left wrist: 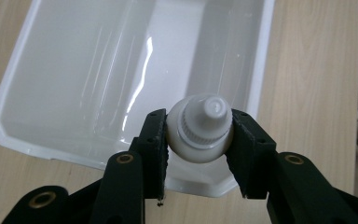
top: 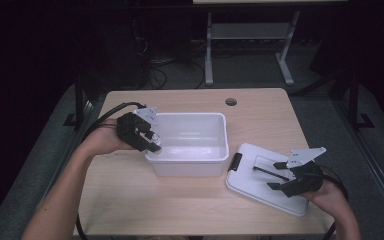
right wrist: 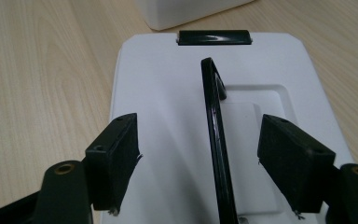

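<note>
My left gripper (top: 151, 140) (left wrist: 198, 135) is shut on a small white bottle (left wrist: 205, 128), its ribbed cap end facing the camera. It holds the bottle above the near left corner of an empty white plastic bin (top: 225, 135) (left wrist: 42, 51). The bin's white lid (top: 252, 182) (right wrist: 168, 84) lies flat on the table to the right of the bin. My right gripper (top: 274, 175) (right wrist: 199, 137) is open low over the lid. The lid's thin black handle (right wrist: 214, 121) (top: 267, 171) stands raised between the jaws, and neither pad touches it.
The light wooden table (top: 130, 200) has a round cable hole (top: 231, 101) near its far edge. A black latch (right wrist: 213, 37) (top: 236, 161) sits on the lid's end nearest the bin. Beyond the table, a dark floor holds cables and a metal frame (top: 209, 50).
</note>
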Available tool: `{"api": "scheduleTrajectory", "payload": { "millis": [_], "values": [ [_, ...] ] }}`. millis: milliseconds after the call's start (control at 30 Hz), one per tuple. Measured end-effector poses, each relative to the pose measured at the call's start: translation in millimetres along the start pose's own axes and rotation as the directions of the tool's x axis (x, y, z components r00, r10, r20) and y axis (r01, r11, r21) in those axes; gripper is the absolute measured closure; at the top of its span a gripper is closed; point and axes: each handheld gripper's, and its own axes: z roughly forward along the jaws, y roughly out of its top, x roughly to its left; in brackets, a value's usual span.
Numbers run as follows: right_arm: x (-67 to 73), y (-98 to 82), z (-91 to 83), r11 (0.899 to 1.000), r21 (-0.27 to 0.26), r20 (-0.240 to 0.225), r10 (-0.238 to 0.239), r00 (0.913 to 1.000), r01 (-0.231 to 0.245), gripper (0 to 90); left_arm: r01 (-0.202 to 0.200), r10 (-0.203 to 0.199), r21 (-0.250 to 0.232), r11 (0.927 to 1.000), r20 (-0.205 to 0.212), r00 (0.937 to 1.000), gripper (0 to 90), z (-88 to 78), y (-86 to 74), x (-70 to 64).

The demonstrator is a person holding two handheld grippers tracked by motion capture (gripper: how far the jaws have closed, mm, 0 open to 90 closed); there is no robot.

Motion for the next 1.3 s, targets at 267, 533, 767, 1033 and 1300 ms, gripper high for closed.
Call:
{"api": "scheduleTrajectory", "payload": {
  "millis": [267,533,767,1033,1300],
  "values": [
    [0.0,-0.6,-0.7,1.000,-0.002,0.001,0.002,1.0000,-0.002,28.3,0.024,-0.024,0.009,0.9997,0.006,0.9997,59.9,12.9,-4.6,4.4],
    [0.3,-1.2,2.7,1.000,0.005,-0.007,0.004,1.0000,-0.004,28.2,0.042,-0.042,0.018,0.9990,0.007,0.9991,60.0,25.0,-8.1,8.7],
    [-0.1,-2.1,3.4,1.000,0.003,-0.010,0.003,0.9999,-0.003,28.2,0.048,-0.048,0.036,0.9982,0.005,0.9988,60.0,36.2,-12.8,10.6],
    [0.4,-1.9,3.8,1.000,0.003,-0.014,0.008,0.9999,-0.008,28.1,0.043,-0.043,0.048,0.9979,-0.011,0.9990,60.0,44.7,-11.1,11.0],
    [0.3,-2.0,3.4,1.000,-0.006,-0.018,0.002,0.9998,-0.002,28.1,0.036,-0.036,0.070,0.9969,-0.008,0.9993,60.0,54.6,-11.6,11.9]
  ]
}}
